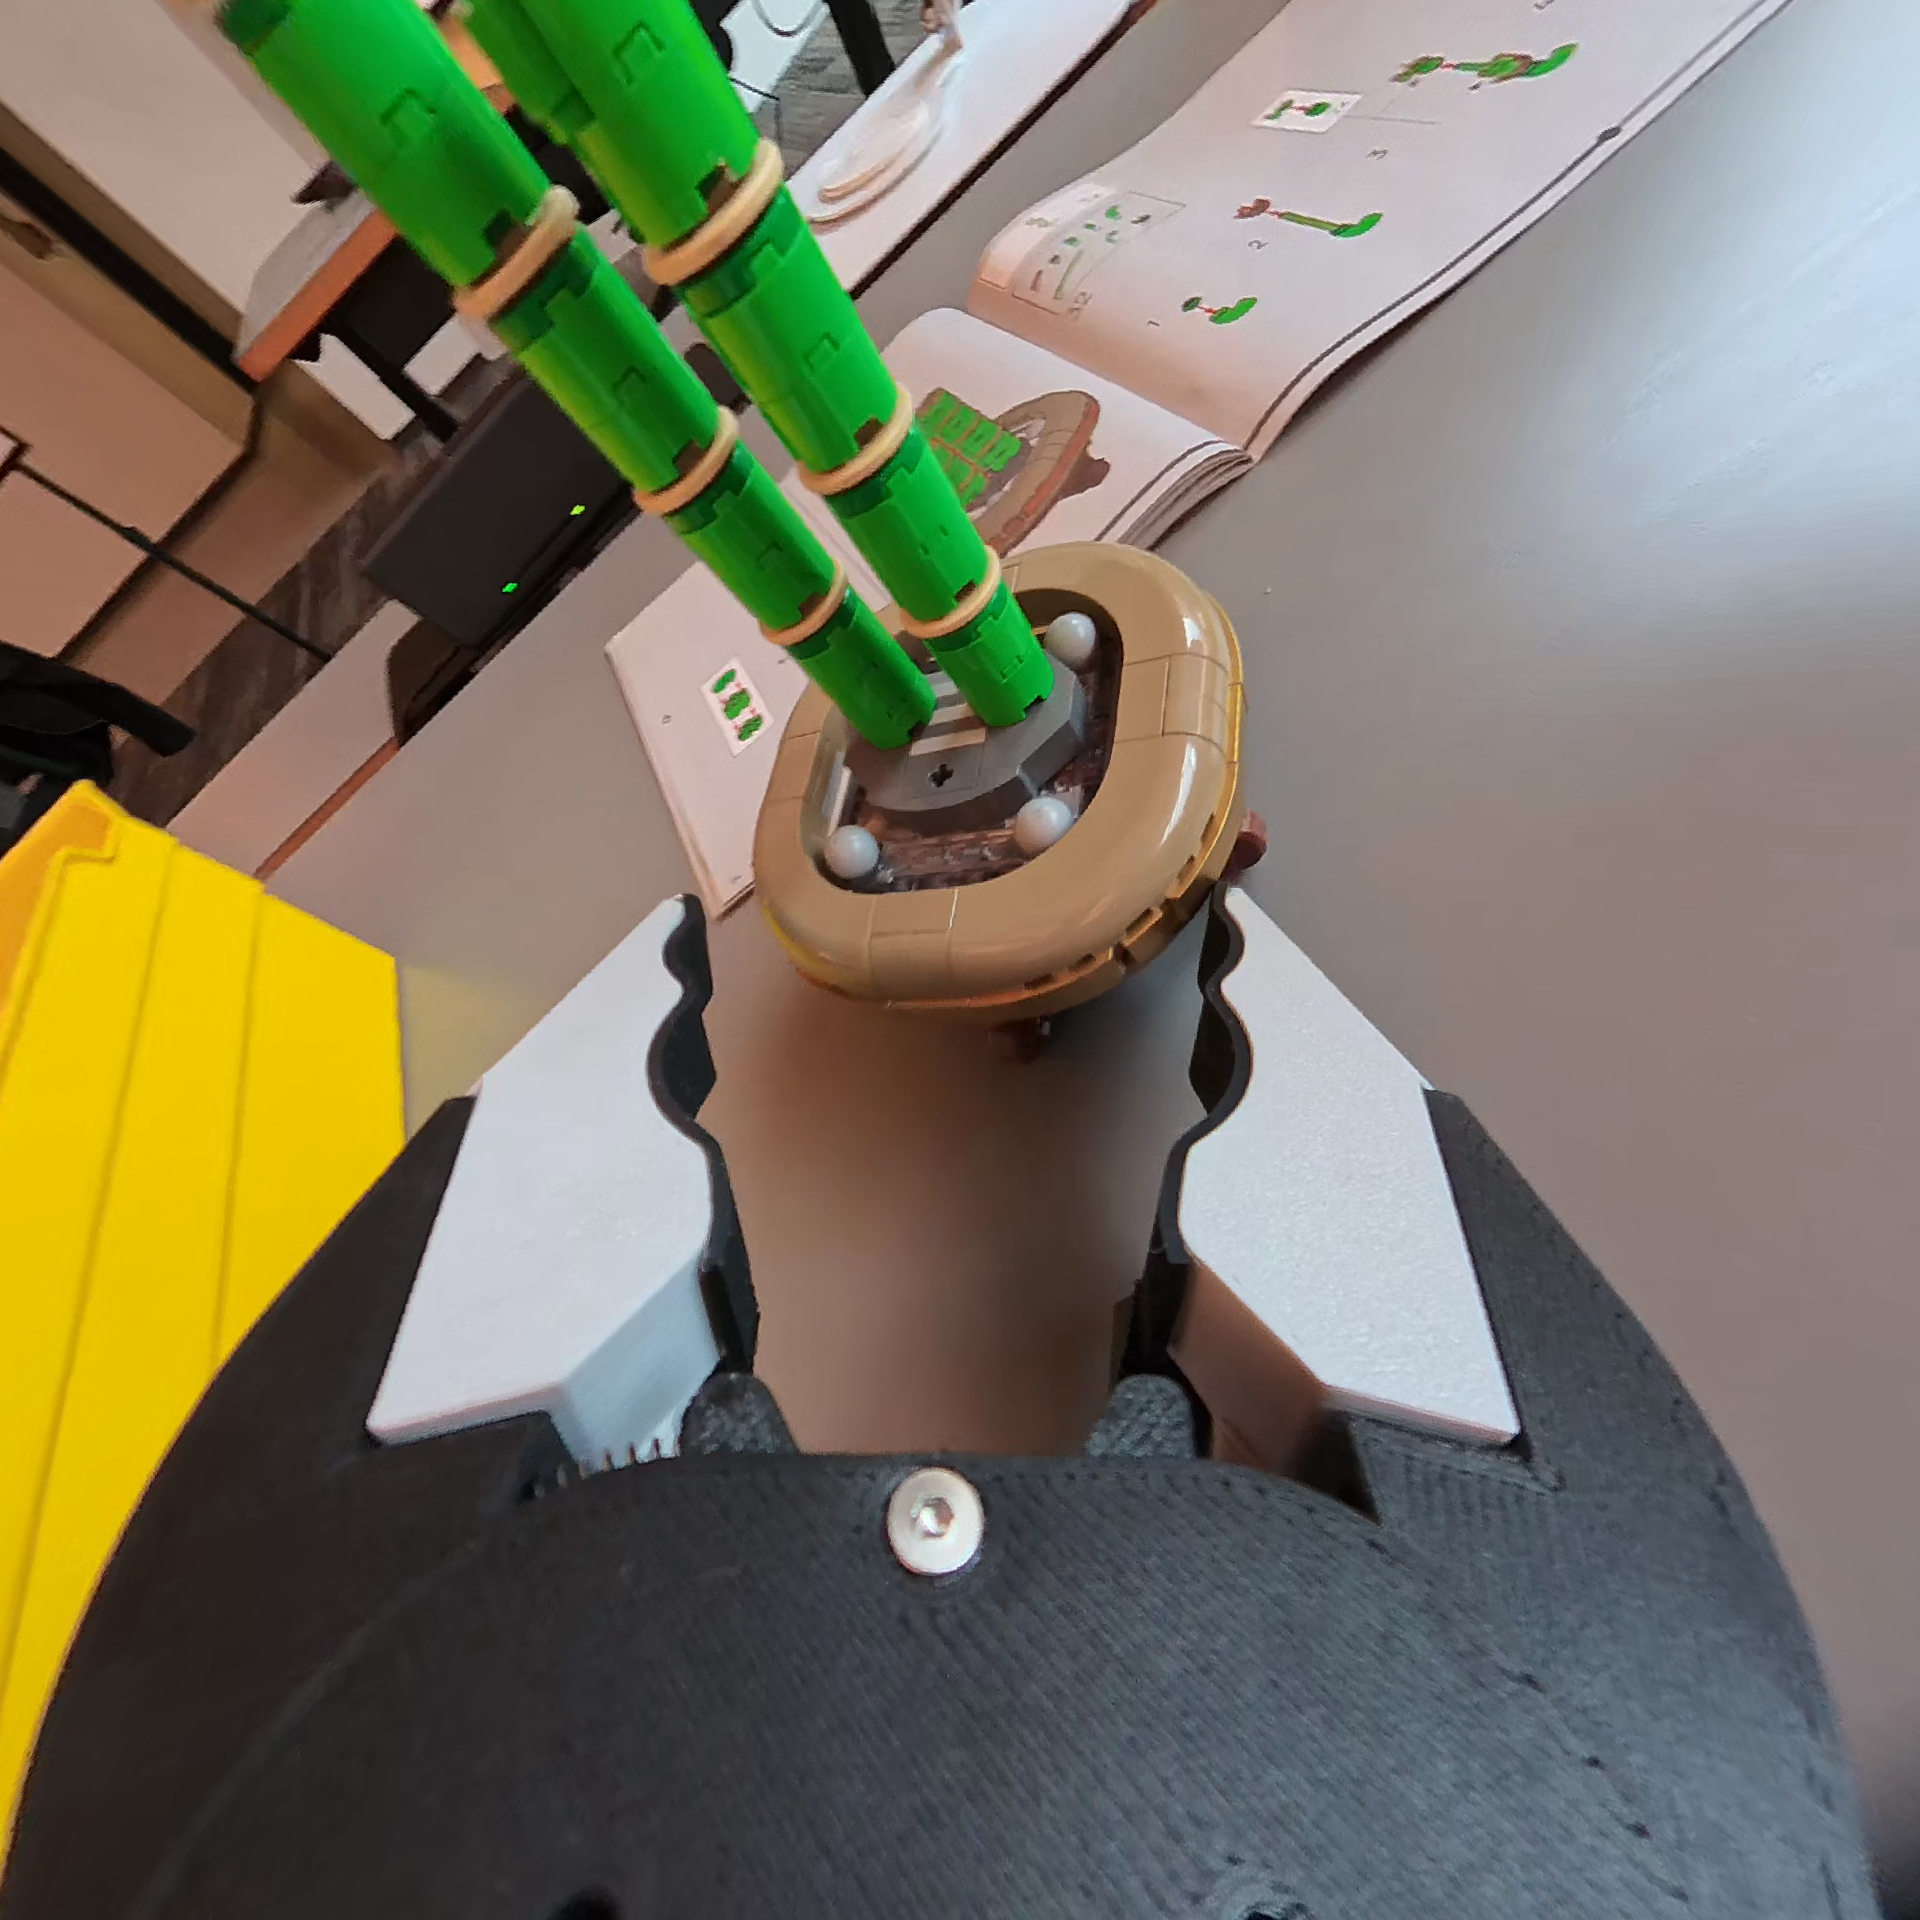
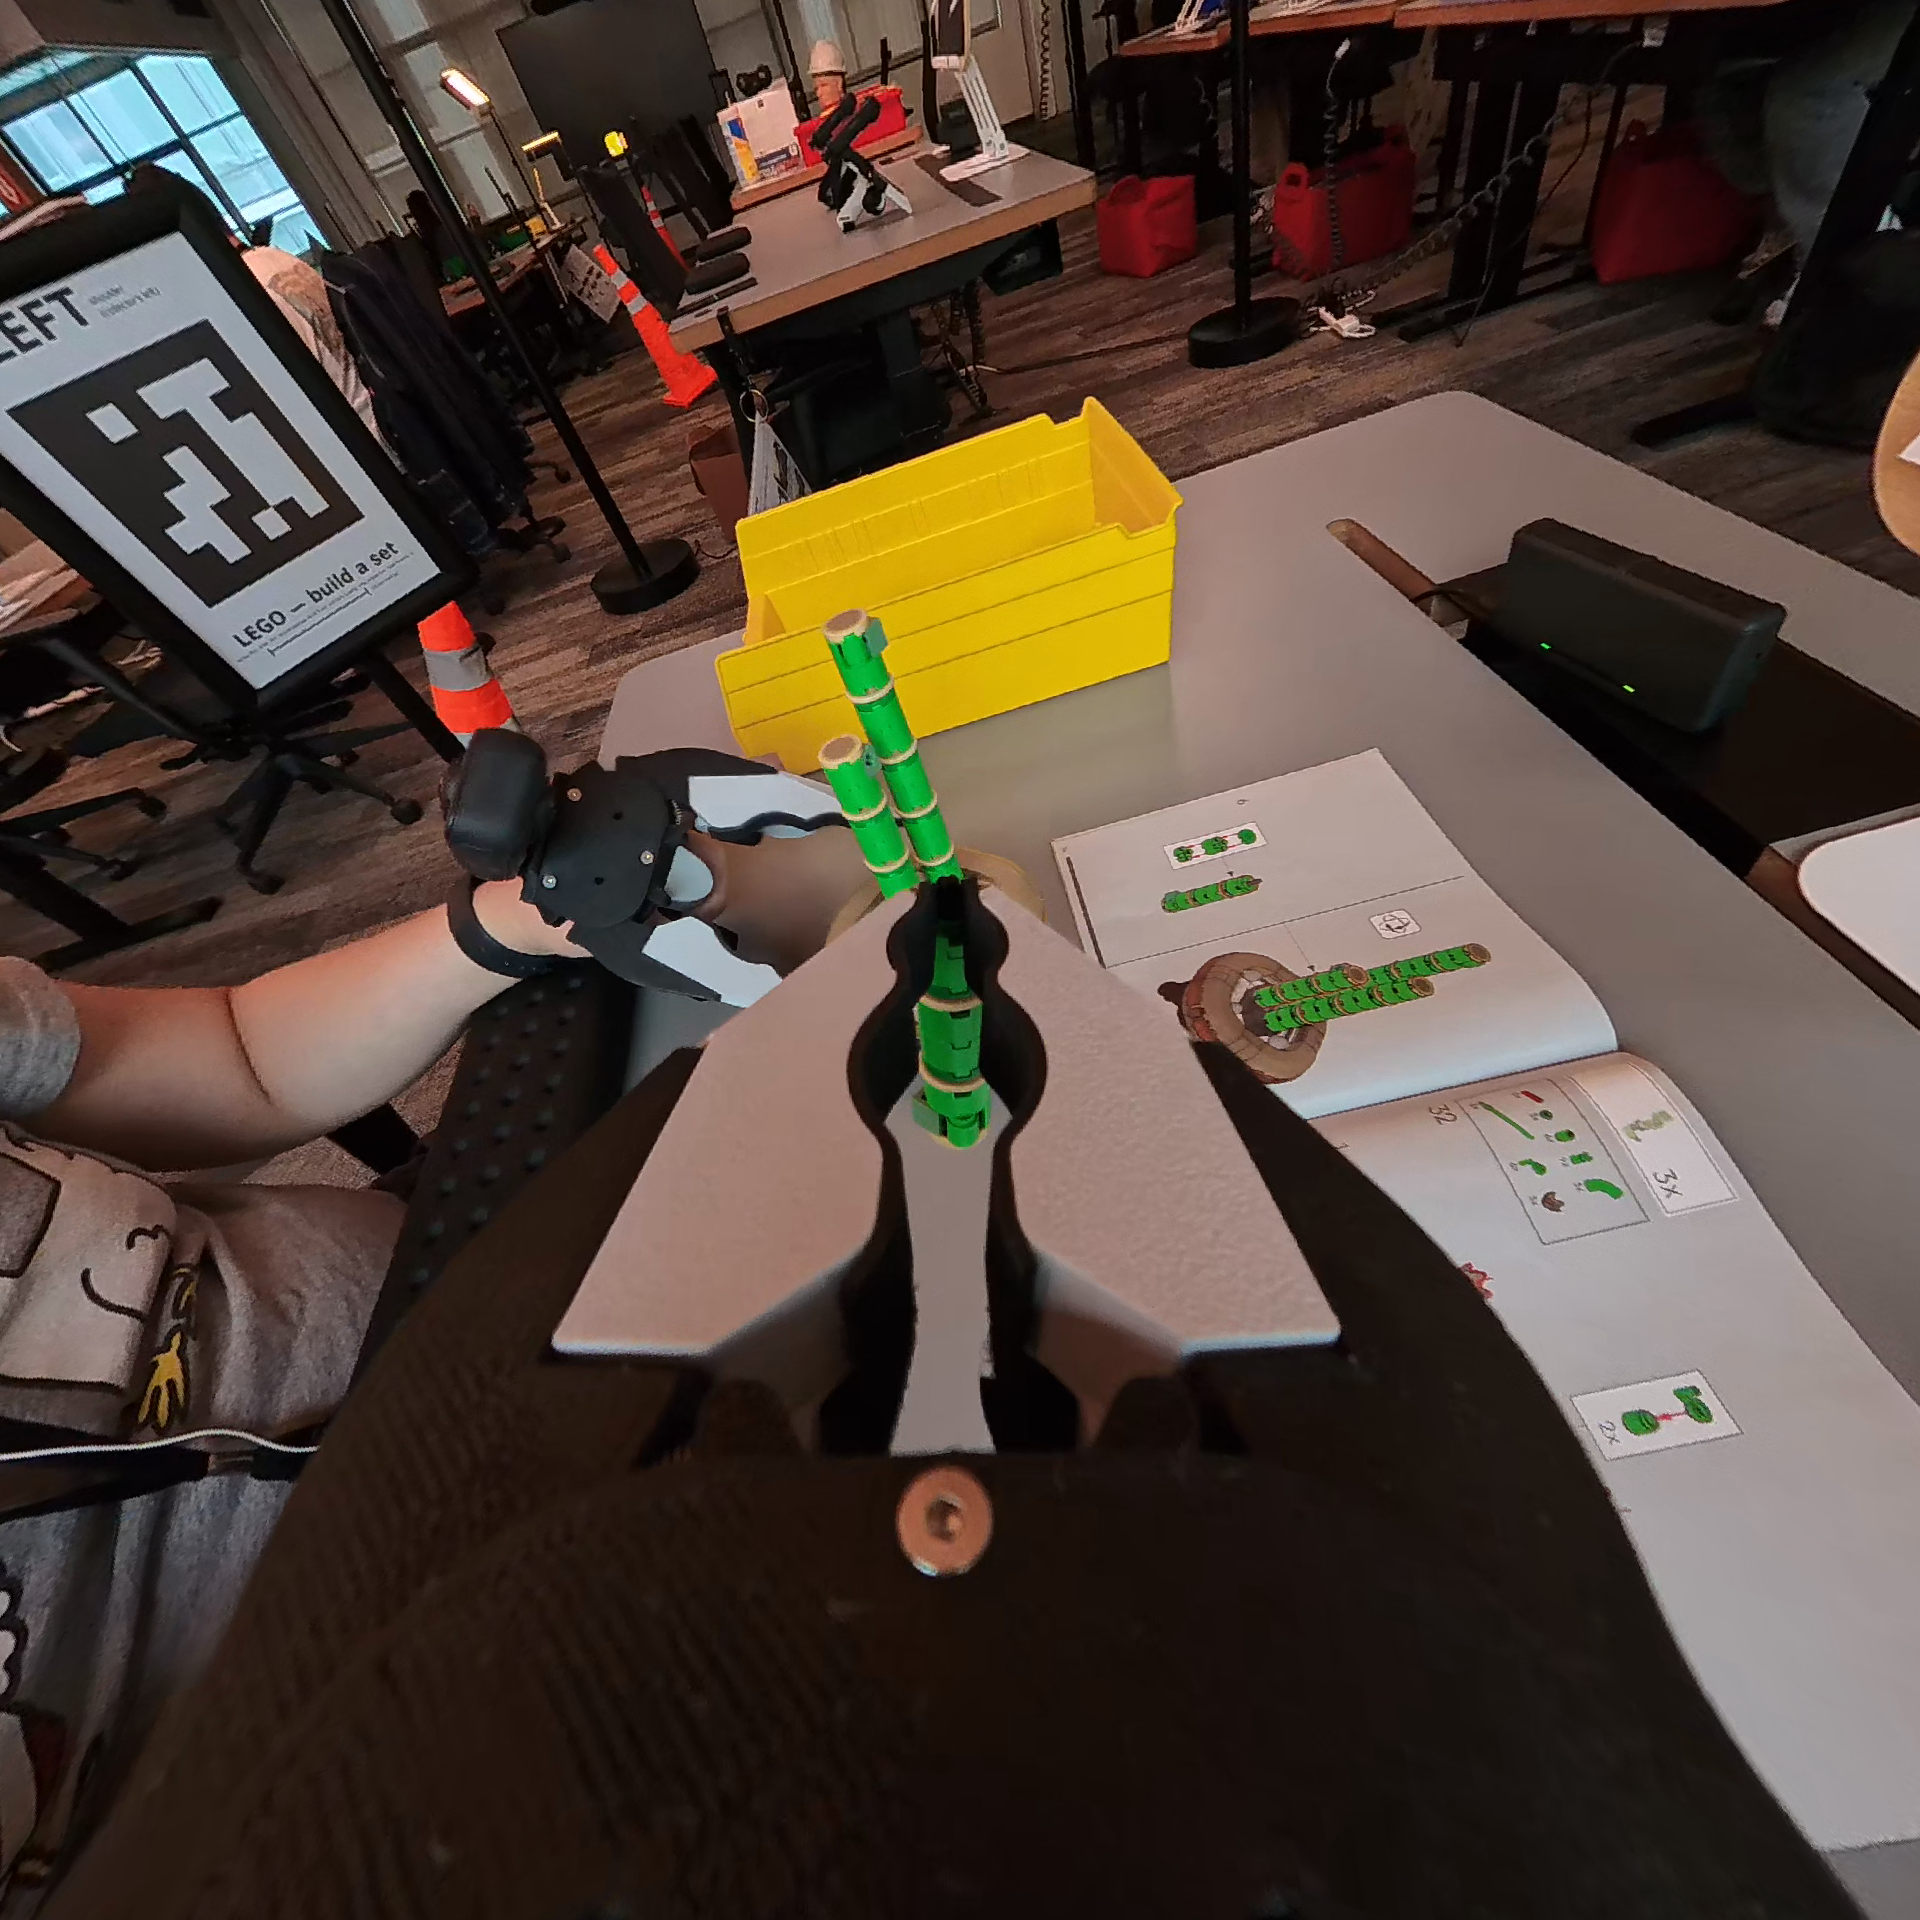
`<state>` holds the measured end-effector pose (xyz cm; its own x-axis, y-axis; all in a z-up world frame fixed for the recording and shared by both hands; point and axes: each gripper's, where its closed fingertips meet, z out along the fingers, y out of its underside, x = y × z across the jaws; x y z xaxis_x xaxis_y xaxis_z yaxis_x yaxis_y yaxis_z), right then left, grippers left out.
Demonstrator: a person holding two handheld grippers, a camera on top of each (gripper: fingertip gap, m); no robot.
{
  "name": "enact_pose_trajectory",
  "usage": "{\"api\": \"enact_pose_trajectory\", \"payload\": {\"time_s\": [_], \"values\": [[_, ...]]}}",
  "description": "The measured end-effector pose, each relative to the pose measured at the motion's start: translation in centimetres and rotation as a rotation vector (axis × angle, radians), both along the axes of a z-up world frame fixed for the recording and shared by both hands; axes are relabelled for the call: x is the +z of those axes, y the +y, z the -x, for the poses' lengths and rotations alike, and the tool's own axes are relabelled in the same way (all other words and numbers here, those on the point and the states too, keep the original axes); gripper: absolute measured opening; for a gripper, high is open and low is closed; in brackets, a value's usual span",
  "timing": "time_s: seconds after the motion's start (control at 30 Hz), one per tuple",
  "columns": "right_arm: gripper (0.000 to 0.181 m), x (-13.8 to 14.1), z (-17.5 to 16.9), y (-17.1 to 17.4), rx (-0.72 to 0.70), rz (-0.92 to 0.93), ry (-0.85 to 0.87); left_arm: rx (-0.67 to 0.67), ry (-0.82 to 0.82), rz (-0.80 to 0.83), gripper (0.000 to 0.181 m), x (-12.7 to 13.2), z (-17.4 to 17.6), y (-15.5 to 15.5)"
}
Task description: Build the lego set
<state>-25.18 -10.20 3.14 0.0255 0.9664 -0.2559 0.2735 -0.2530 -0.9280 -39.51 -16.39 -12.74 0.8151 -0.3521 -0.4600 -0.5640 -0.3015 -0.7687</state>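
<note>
**A:** Foreground, right wrist view: the right gripper (image 2: 951,904) is clamped on a short green stalk segment (image 2: 951,1049), which sits in the narrow slot between its white fingers (image 2: 1132,1143).

**B:** And the left wrist view?

**A:** The left gripper (image 1: 956,935) stands wide, holding nothing, its tips just short of the tan pot (image 1: 997,935) at frame centre on the grey table (image 1: 1558,727).

**B:** The plant itself?

**A:** Two green bamboo stalks (image 1: 727,488) rise from the pot toward the upper left.

**B:** Farther back?

**A:** An open instruction booklet (image 2: 1340,935) lies at right; a yellow bin (image 2: 966,582) sits at the table's far edge, top centre.
</note>
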Motion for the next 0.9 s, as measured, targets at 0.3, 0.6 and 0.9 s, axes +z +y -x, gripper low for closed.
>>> {"api": "enact_pose_trajectory", "payload": {"time_s": [0.3,0.6,0.9], "values": [[0.003,-0.2,1.2,-1.2,0.038,0.008,-0.016,0.065,0.034,-0.095,0.094,1.8,0.8,-1.5],[0.003,0.2,2.5,-2.8,0.093,0.081,0.005,0.082,0.111,-0.291,0.089,5.7,0.3,-3.5],[0.003,1.6,4.4,-5.5,0.224,0.267,0.11,0.01,0.415,-0.49,0.084,8.2,-2.4,-5.3]]}}
